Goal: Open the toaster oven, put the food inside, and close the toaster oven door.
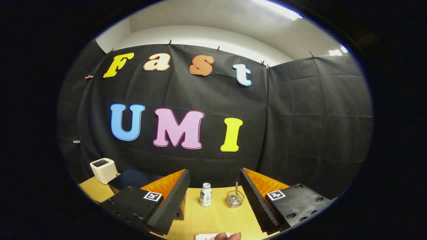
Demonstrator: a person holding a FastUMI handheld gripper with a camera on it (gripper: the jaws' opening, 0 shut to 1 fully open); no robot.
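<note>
My gripper (214,175) is held above a wooden table (213,216) and stands open, with nothing between its fingers. A dark, glossy-topped box, apparently the toaster oven (131,179), sits on the table to the left, mostly hidden behind the left finger; I cannot see its door. Close below the fingers, the rim of a white object (205,237) peeks into view with a person's fingertip (230,236) on it. I cannot make out any food on it.
A small white bottle (205,195) and a wire basket (235,199) holding an upright utensil stand on the table beyond the fingers. A white boxy appliance (103,170) sits at the far left, behind the dark box. Black cloth walls close the back and right.
</note>
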